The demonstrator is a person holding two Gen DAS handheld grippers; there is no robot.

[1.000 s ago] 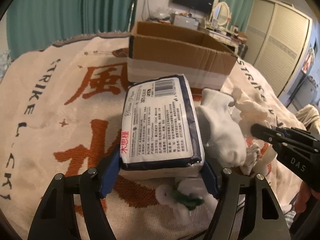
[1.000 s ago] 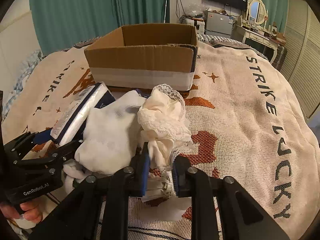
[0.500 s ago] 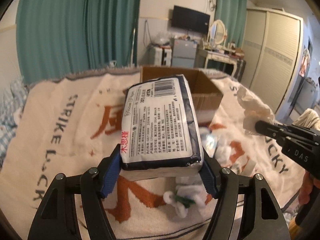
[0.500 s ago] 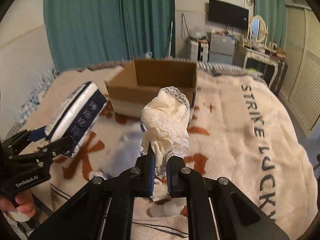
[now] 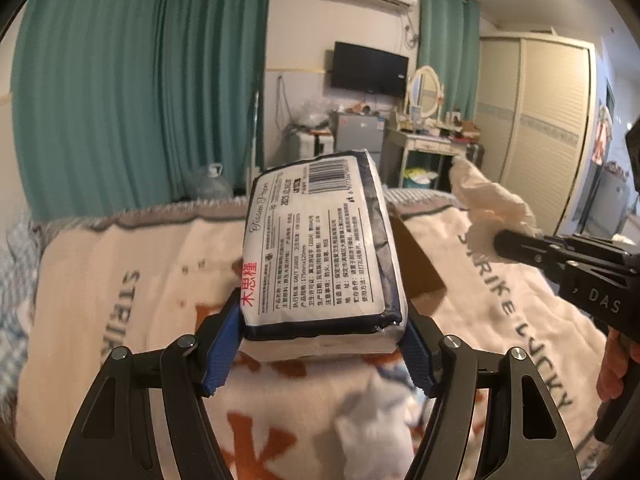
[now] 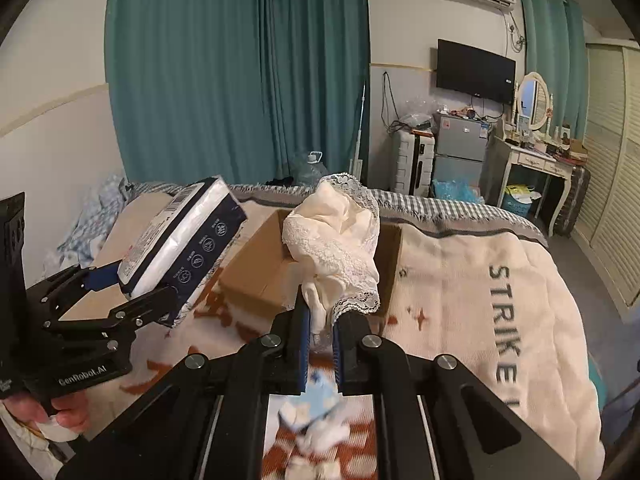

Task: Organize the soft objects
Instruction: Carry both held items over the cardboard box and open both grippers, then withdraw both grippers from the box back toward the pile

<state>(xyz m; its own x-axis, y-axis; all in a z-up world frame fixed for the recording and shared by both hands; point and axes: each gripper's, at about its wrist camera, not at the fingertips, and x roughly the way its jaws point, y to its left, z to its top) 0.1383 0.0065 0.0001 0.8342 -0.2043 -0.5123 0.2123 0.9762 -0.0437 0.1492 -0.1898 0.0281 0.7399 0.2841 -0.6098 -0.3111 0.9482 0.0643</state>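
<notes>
My left gripper (image 5: 322, 344) is shut on a white and navy tissue pack (image 5: 320, 240) and holds it high above the bed; it also shows in the right wrist view (image 6: 180, 244). My right gripper (image 6: 320, 320) is shut on a cream lace cloth (image 6: 336, 248), lifted in front of the open cardboard box (image 6: 256, 276). The cloth also shows in the left wrist view (image 5: 488, 204), right of the pack. The box (image 5: 416, 264) is mostly hidden behind the pack there.
The bed carries a cream blanket (image 6: 480, 312) with orange and dark lettering. White socks and small cloths (image 6: 320, 420) lie below my right gripper, also low in the left wrist view (image 5: 376, 432). A fridge, dresser and wardrobe stand beyond the bed.
Both grippers have risen well above the bed with their loads. The tissue pack and the lace cloth left the pile, which now lies below them. The box looks lower and farther.
</notes>
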